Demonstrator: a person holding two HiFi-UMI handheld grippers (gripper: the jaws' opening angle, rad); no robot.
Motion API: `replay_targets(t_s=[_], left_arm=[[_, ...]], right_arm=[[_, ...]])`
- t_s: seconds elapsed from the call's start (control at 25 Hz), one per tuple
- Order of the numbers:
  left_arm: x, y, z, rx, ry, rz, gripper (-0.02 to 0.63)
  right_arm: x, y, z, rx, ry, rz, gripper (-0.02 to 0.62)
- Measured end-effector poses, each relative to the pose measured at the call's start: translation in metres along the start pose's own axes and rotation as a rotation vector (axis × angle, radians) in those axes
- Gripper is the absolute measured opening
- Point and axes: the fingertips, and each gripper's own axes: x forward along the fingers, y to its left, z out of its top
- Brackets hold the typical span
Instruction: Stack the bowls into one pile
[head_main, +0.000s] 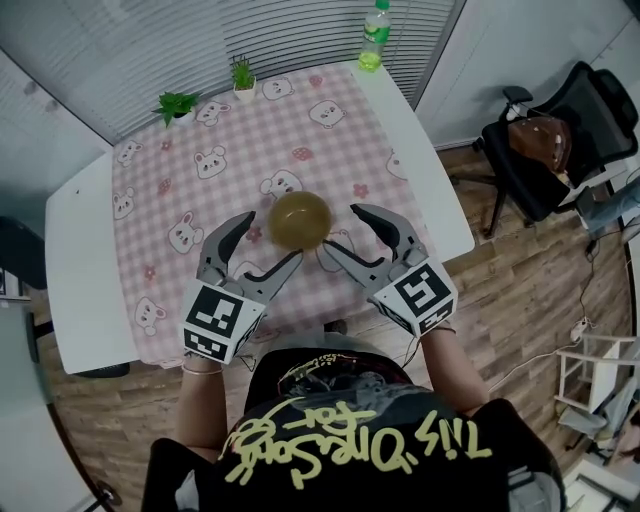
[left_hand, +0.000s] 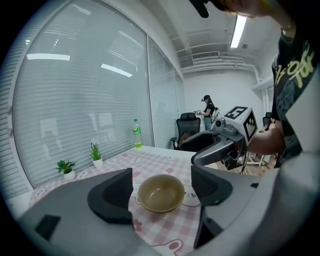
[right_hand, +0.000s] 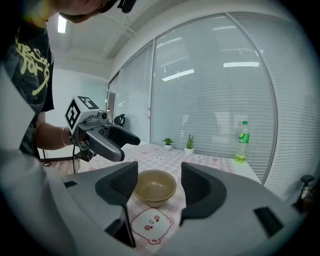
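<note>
A pink checked tablecloth (head_main: 200, 130) with bear prints covers the white table. The bowl pile (head_main: 299, 220) sits at frame centre. The left gripper (head_main: 272, 236) and right gripper (head_main: 339, 228) flank it from lower left and lower right, both with jaws spread and gripping nothing.

The left tongs (head_main: 272, 237) sat just left of the head view's centre and the right tongs (head_main: 339, 230) just right of it. Both were angled inward and up the frame, so their tips drew toward each other at the middle. Each pair of jaws stood wide apart, closed on nothing. The left forearm (head_main: 200, 400) and right forearm (head_main: 457, 365), both bare, ran down from the tongs toward the torso at the bottom edge. The right hand (left_hand: 264, 142) gripped its tongs from behind at the left gripper view's right; the left hand (right_hand: 50, 135) did likewise at the right gripper view's left.
</note>
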Motion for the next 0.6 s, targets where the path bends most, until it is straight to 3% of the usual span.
replay_targets(t_s=[0.16, 0.6], left_arm=[[-0.008, -0.002, 0.03, 0.004, -0.077, 0.007, 0.362], [-0.022, -0.009, 0.073, -0.005, -0.204, 0.019, 0.35]], right_arm=[[-0.013, -0.008, 0.03, 0.045, -0.072, -0.042, 0.273], [-0.036, -0.011, 0.082, 0.018, -0.185, -0.063, 0.273]])
